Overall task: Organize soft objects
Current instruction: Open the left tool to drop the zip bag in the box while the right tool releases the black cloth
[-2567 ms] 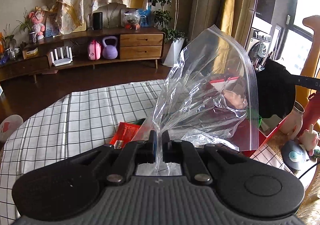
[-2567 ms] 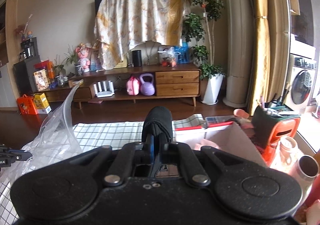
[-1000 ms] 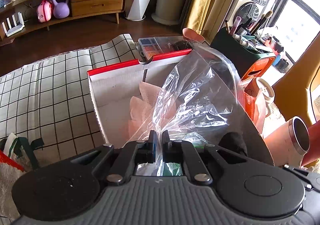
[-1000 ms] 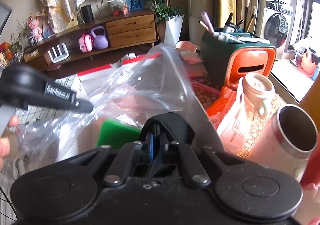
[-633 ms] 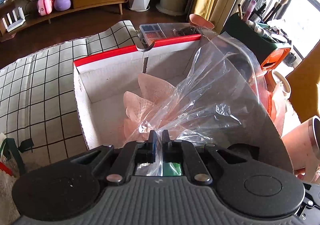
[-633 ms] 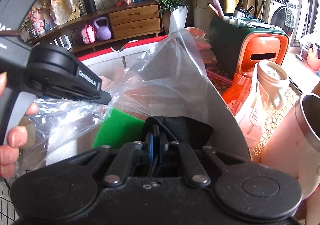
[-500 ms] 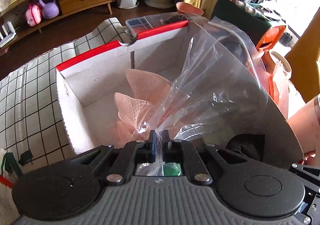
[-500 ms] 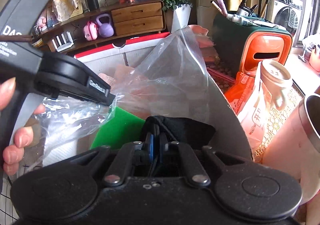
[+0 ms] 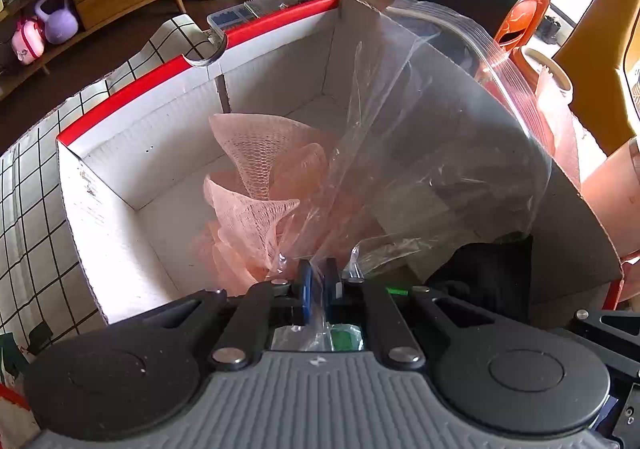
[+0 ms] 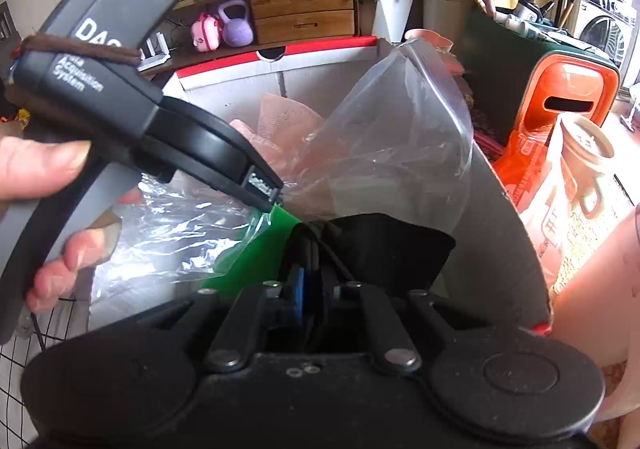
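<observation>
My left gripper (image 9: 316,277) is shut on the bottom corner of a clear zip bag (image 9: 420,153), which stands up over a white cardboard box with a red rim (image 9: 132,89). A pink mesh pouf (image 9: 256,169) lies inside the box. A black cloth (image 10: 392,249) hangs between the jaws of my right gripper (image 10: 312,289); those jaws are opening and the cloth sags loose over the box's near corner. The right wrist view shows the left gripper (image 10: 268,201), held by a hand (image 10: 36,169), pinching the bag (image 10: 400,129) above a green flat piece (image 10: 256,253).
A green and orange organizer (image 10: 568,89) full of brushes stands right of the box, with a white bottle in a bag (image 10: 584,145) in front of it. The checked tablecloth (image 9: 28,209) spreads to the left. A wooden sideboard (image 10: 304,13) is far behind.
Both grippers have sunk toward the box, carrying the bag and the black cloth down with them. The right jaws have parted a little and the cloth has spread out.
</observation>
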Demonstrator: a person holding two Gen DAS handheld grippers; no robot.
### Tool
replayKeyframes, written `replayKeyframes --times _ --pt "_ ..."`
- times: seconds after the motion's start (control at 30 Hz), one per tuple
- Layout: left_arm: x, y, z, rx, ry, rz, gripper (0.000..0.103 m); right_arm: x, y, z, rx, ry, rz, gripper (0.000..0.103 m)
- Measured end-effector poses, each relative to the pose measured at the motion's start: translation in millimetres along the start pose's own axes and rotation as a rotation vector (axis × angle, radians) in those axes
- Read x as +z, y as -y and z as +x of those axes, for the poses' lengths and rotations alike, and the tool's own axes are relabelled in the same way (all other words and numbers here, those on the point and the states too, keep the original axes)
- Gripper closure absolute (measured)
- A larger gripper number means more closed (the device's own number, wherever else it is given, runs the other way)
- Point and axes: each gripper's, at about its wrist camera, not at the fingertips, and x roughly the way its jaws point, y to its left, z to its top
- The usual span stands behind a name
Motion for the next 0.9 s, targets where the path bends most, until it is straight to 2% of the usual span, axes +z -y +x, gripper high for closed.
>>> replayKeyframes --times 0.03,0.2,0.33,0.37,0.4,0.43,0.5,0.7,0.83,0.9 --pt "0.2 -2.0 -2.5 -0.005 0.008 -0.007 0.095 0.2 0.3 -1.7 0.005 0.003 0.005 0.084" --pt "0.2 -12.6 -24.3 -0.041 0.056 -0.040 0.088 -1.5 0.2 -14.0 0.008 0.026 0.013 0.070" --pt "-2.8 -18.9 -42.1 -0.062 0.091 -0.048 0.072 -4.9 -0.4 -25.3 0.010 0.039 0.023 0.061" --pt "-4.2 -19.5 -47.0 -0.059 0.105 -0.047 0.070 -5.9 -0.9 -28.1 0.006 0.045 0.023 0.060" --pt "-5.3 -20.3 -50.8 -0.059 0.113 -0.051 0.064 -5.9 -1.4 -31.0 0.004 0.051 0.023 0.057" --pt "-6.4 -21.3 -54.8 -0.063 0.119 -0.059 0.052 -5.6 -0.3 -32.1 0.001 0.055 0.024 0.056" --pt "-8.9 -22.9 -64.2 -0.079 0.138 -0.076 0.041 -7.3 -0.2 -37.9 -0.006 0.068 0.033 0.053" --pt "-15.7 -25.8 -84.5 -0.089 0.170 -0.088 0.038 -8.6 2.3 -50.9 0.001 0.085 0.053 0.041" --pt "-18.3 -31.6 -100.1 -0.113 0.205 -0.123 0.027 -11.1 -0.1 -60.8 0.008 0.099 0.058 0.038" --pt "-19.8 -34.1 -107.2 -0.111 0.218 -0.135 0.026 -11.4 -2.0 -64.7 0.010 0.106 0.055 0.036"
